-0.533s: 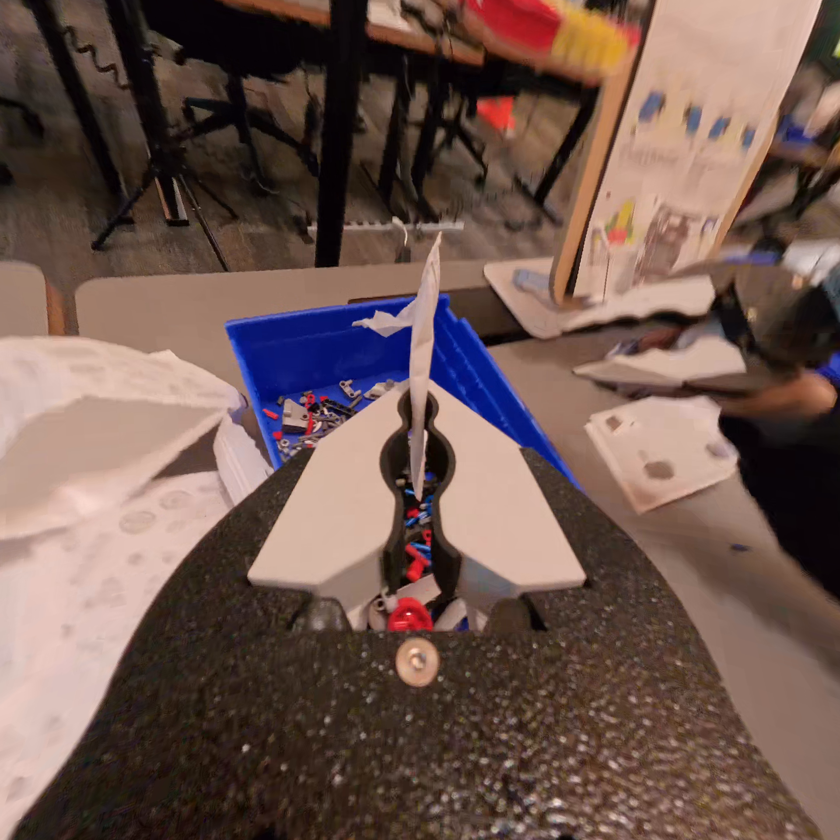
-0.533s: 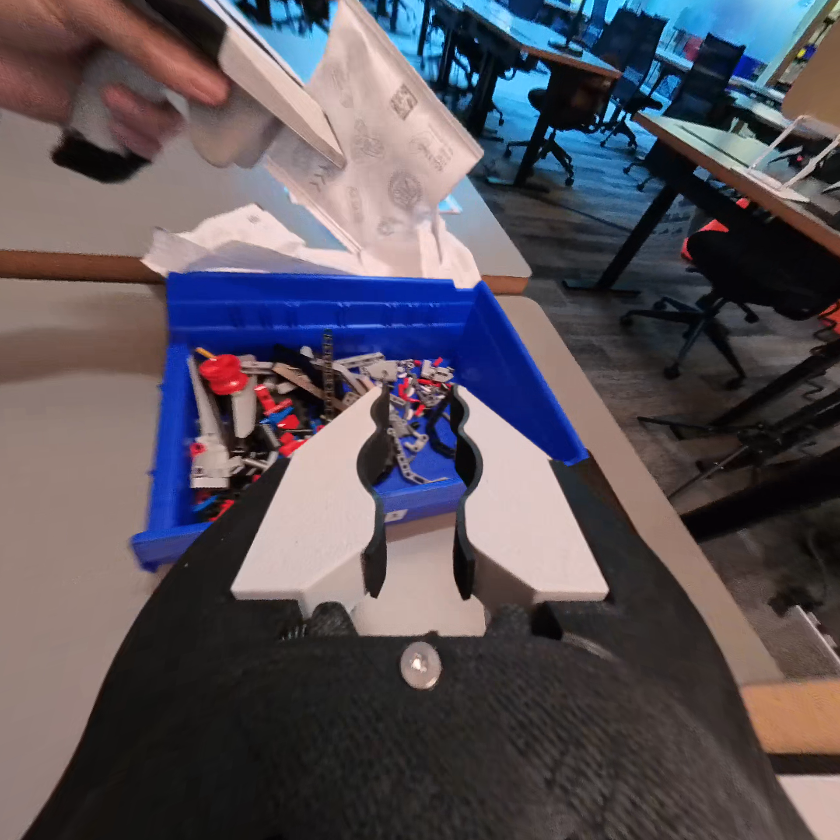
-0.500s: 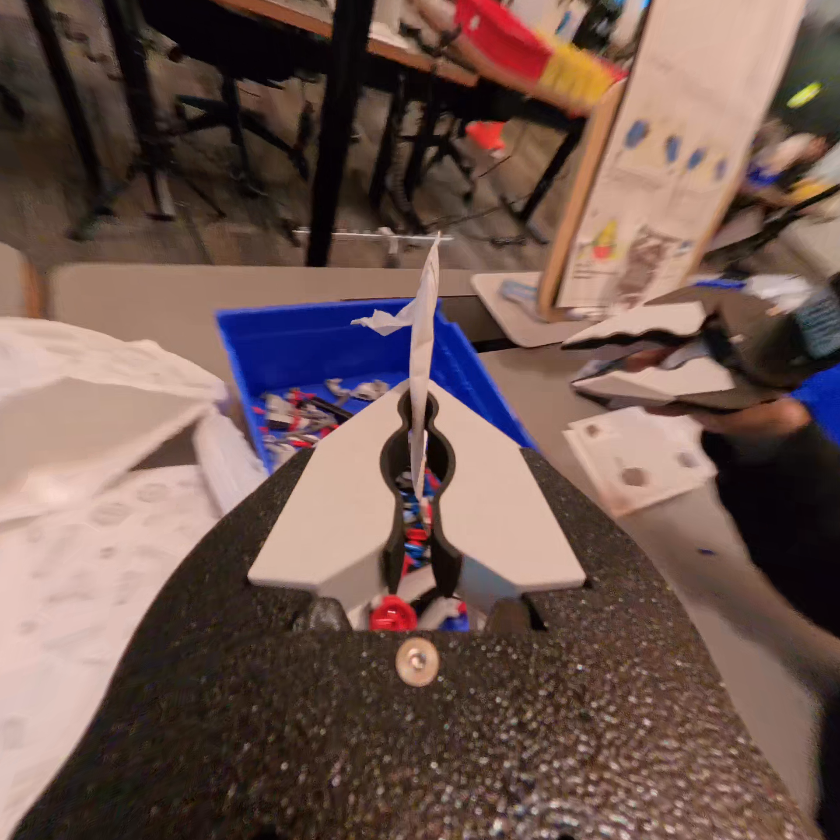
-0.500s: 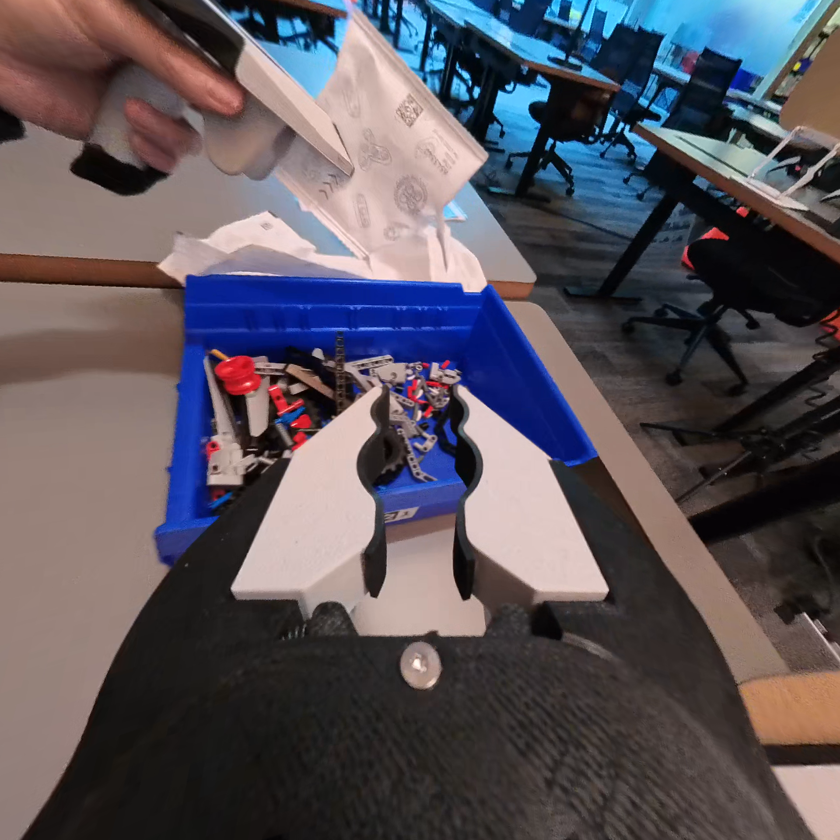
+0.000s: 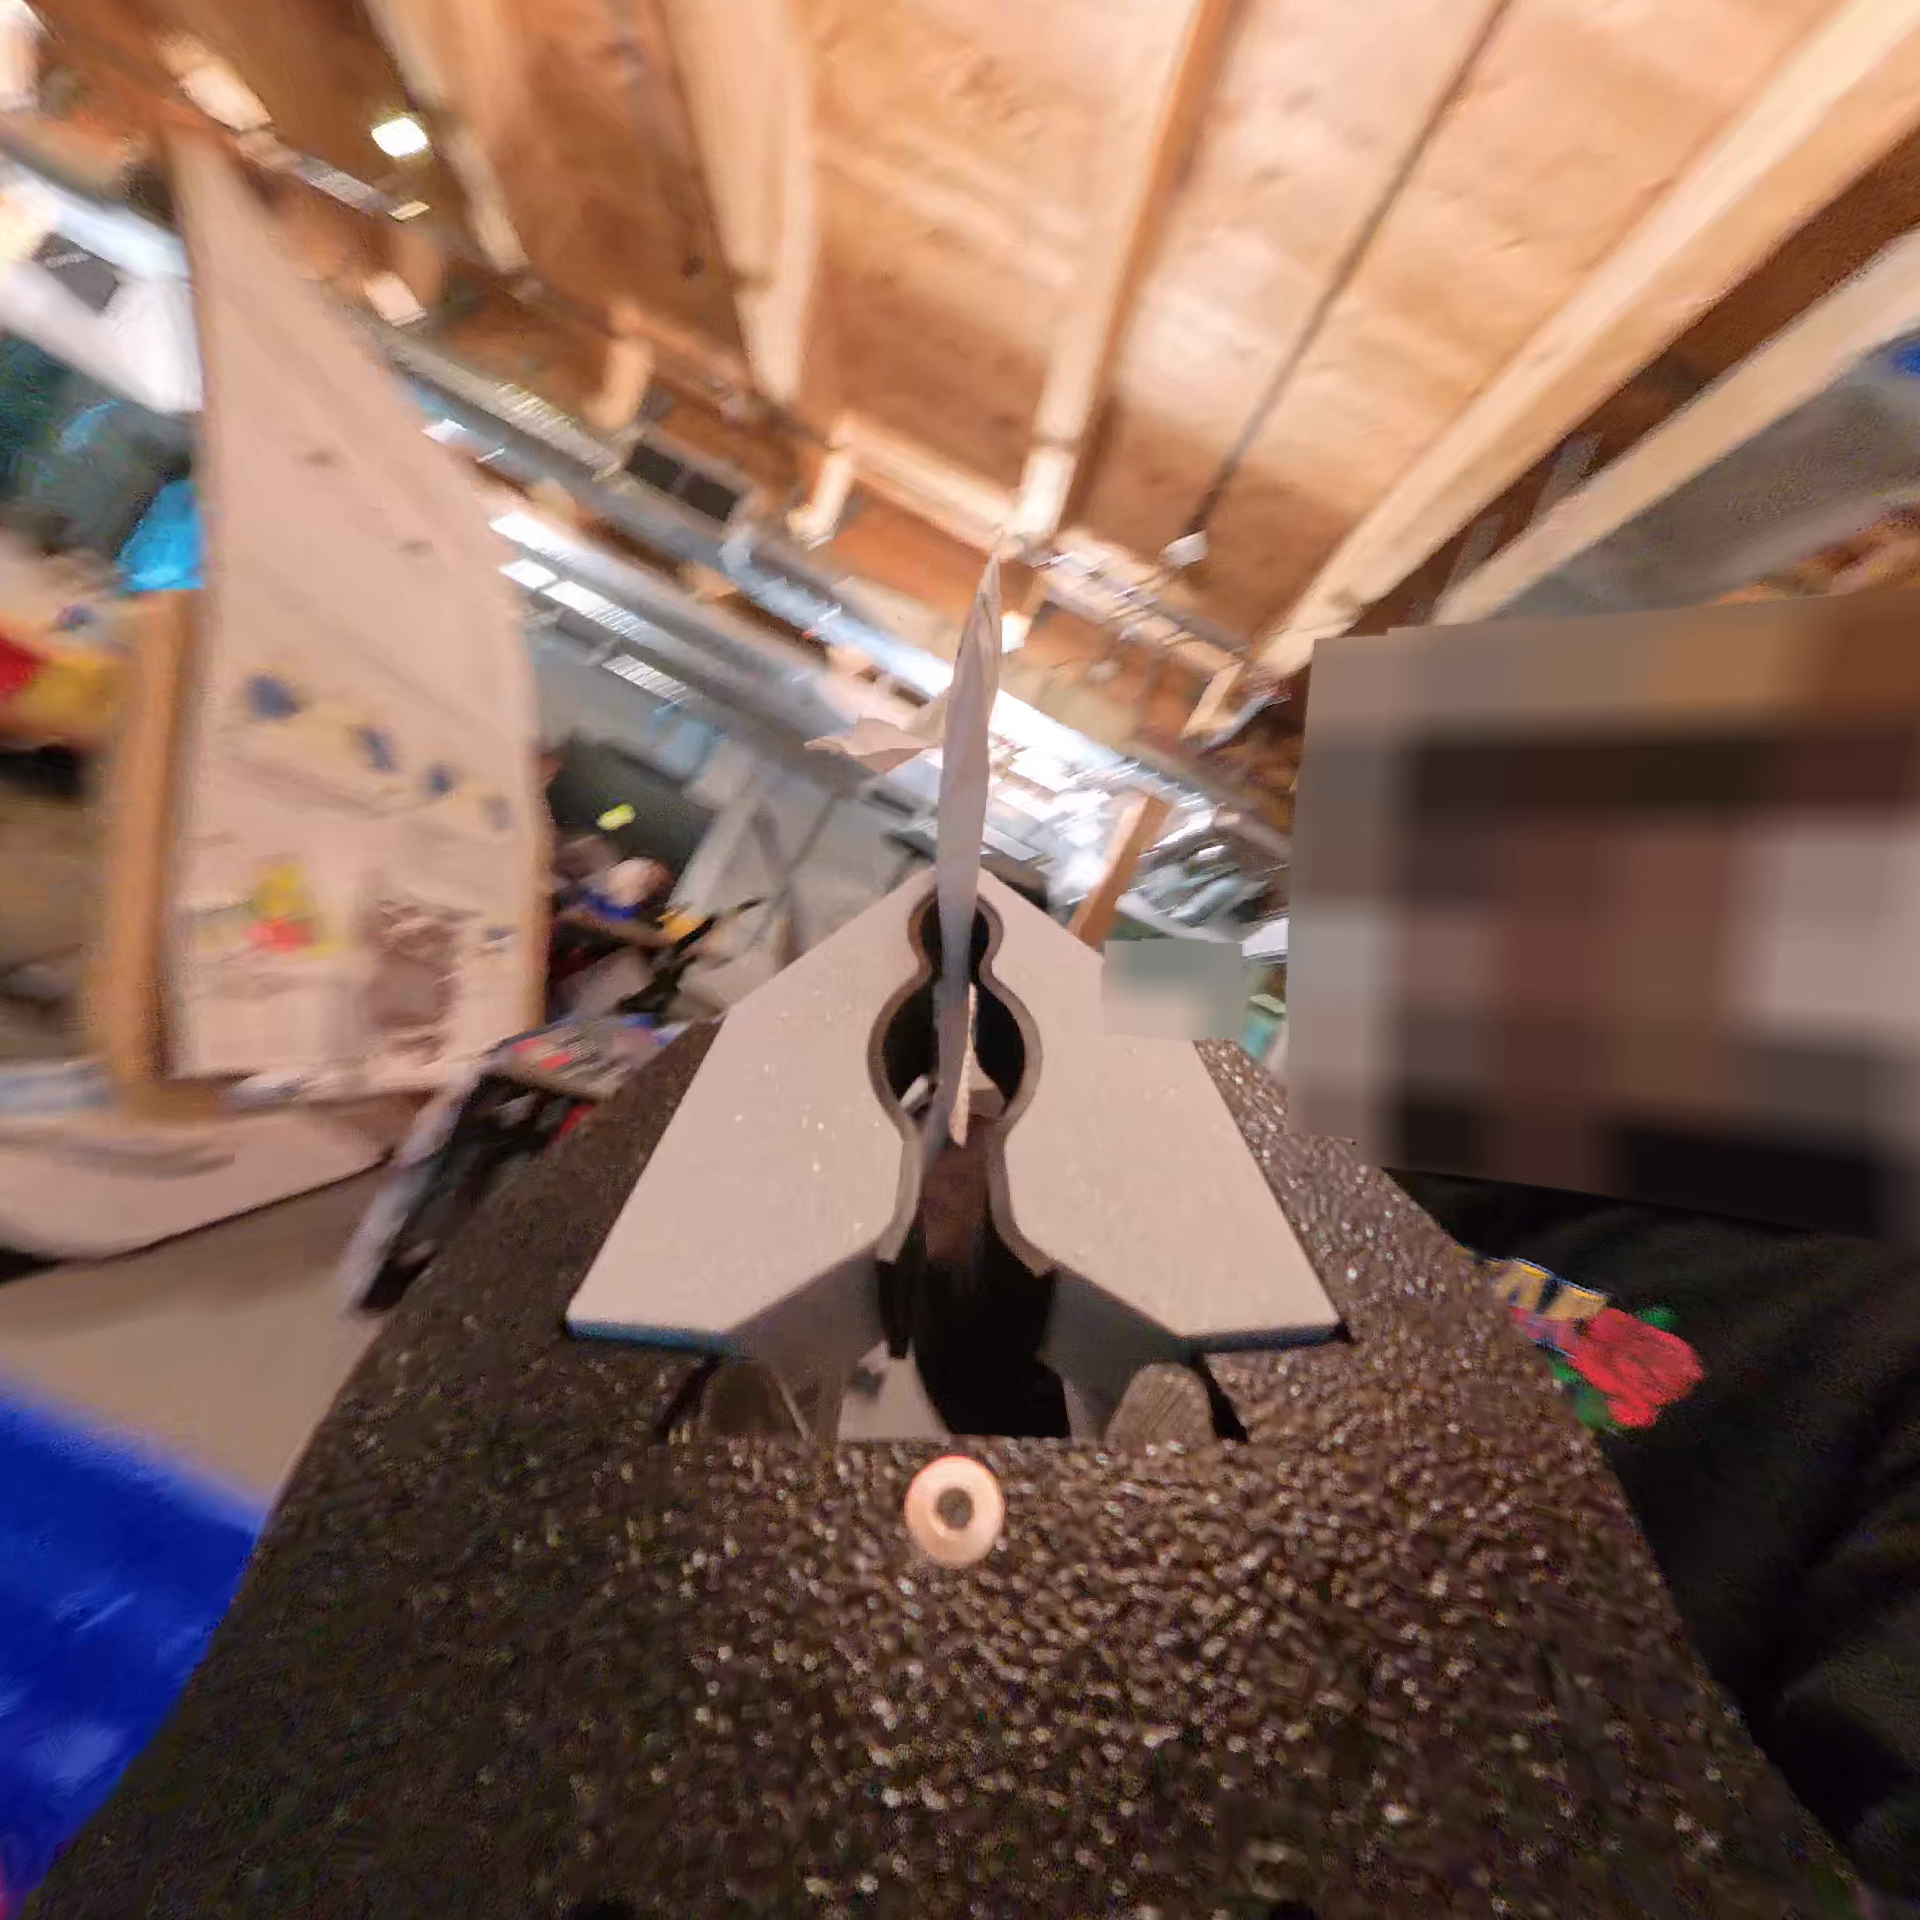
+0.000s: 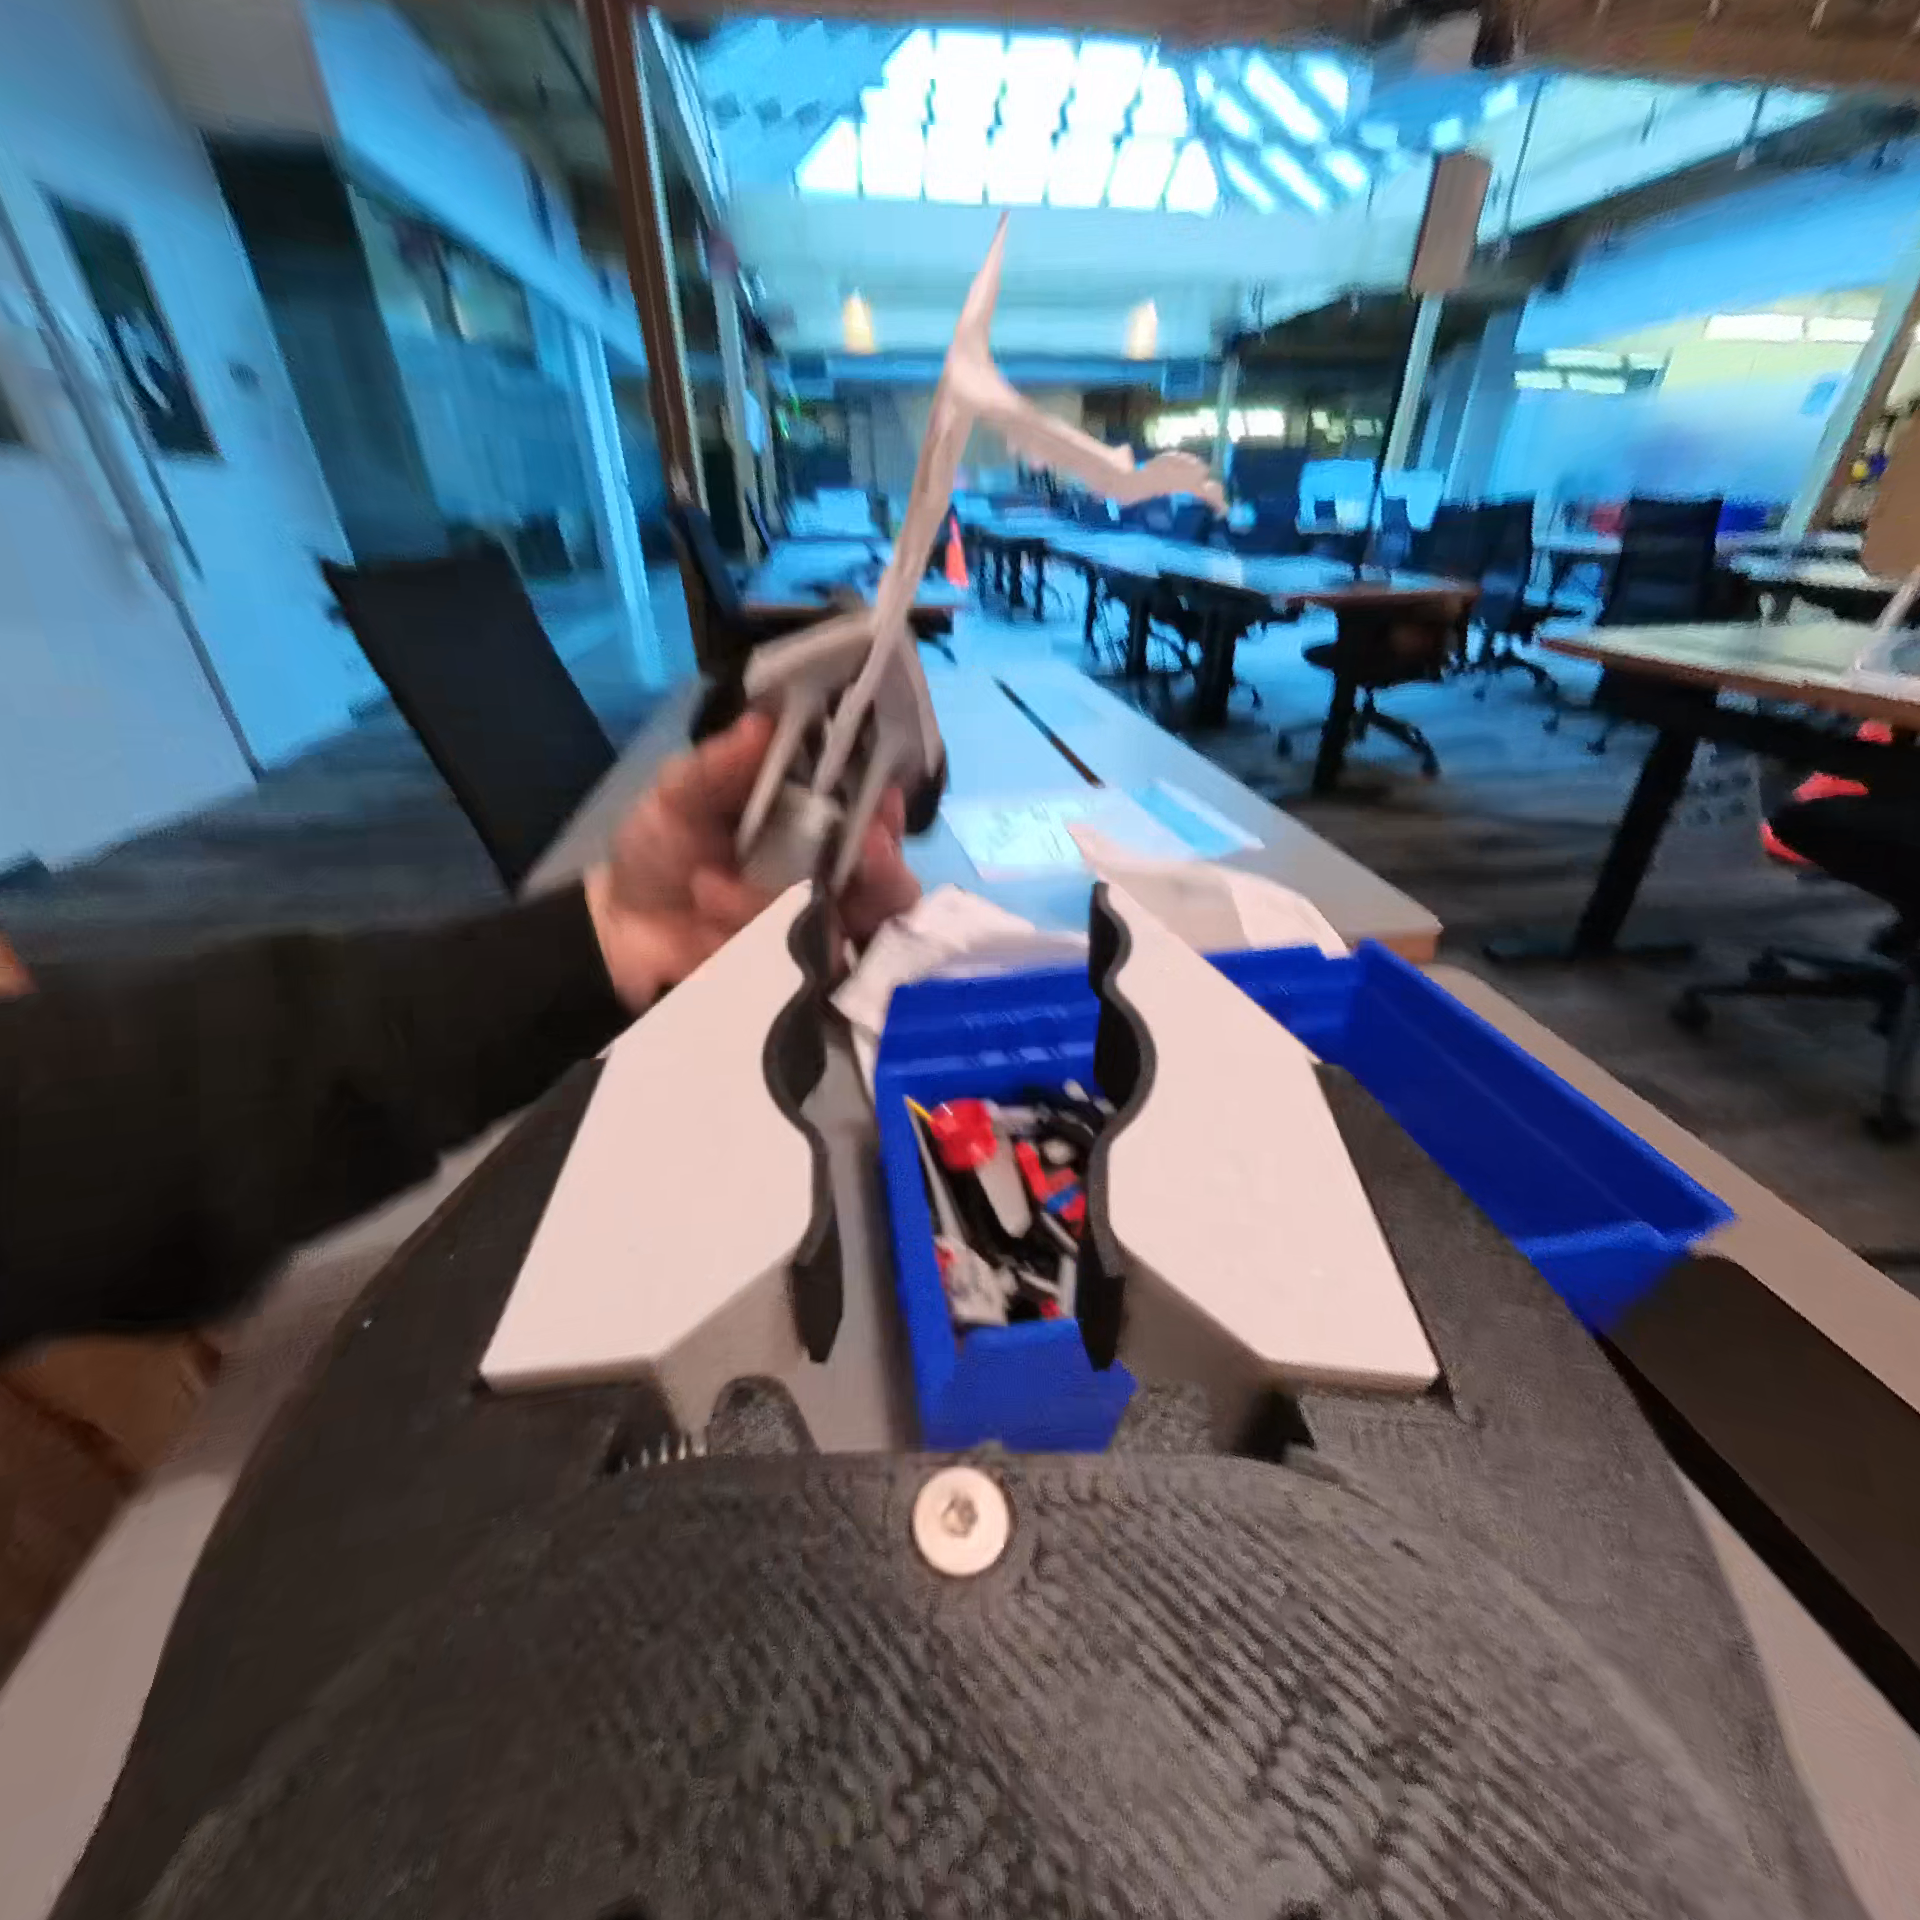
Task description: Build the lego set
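Above the blue bin, the left claw lifts an emptied paper bag.

Half a second ago that claw hung low over the bin; now it is tipped up toward the ceiling, still pinching the torn bag flat between closed jaws. The lego pieces lie loose inside the bin on the table. The right claw waits spread and empty just before the bin. Unpacking looks finished; building has not started.

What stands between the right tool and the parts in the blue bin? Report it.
Nothing visible. The open right tool looks straight at the lego parts in the blue bin; the left tool holds its paper bag raised, off to the left.
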`<action>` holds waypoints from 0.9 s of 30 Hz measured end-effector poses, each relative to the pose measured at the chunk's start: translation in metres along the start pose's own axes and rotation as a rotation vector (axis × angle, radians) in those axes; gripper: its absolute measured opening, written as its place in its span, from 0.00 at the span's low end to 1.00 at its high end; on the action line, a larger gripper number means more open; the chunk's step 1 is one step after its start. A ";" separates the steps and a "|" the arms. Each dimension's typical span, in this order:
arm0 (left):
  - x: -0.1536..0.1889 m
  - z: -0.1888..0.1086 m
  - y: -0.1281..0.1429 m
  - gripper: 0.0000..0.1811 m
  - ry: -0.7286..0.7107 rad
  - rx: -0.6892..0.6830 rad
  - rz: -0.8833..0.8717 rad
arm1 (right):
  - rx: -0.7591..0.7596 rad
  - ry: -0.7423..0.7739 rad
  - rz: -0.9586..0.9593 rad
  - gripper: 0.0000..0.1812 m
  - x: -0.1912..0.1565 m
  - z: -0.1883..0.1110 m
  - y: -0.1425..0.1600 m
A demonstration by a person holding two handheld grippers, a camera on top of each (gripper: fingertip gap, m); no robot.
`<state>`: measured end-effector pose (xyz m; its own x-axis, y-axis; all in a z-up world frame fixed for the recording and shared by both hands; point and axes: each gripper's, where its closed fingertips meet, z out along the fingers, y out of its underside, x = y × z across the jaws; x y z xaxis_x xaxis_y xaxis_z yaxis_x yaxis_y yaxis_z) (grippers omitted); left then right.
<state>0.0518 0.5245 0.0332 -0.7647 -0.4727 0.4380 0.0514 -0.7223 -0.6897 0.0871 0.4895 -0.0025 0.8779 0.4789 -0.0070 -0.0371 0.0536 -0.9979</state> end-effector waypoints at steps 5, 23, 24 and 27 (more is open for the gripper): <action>0.035 0.023 0.056 0.00 0.154 0.045 0.087 | 0.151 -0.093 -0.037 0.23 -0.056 -0.011 -0.032; 0.040 0.009 0.130 0.18 -0.353 -0.626 0.566 | -0.220 -0.446 0.122 0.00 -0.081 -0.065 0.020; 0.038 0.009 0.133 0.08 -0.356 -0.641 0.562 | -0.219 -0.458 0.147 0.00 -0.083 -0.064 0.022; 0.034 0.011 0.128 0.00 -0.385 -0.594 0.520 | -0.155 -0.411 0.176 0.00 -0.073 -0.059 0.017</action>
<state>0.0391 0.4104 -0.0335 -0.4623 -0.8835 0.0752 -0.0919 -0.0366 -0.9951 0.0508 0.4035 -0.0228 0.6015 0.7778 -0.1822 -0.0698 -0.1760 -0.9819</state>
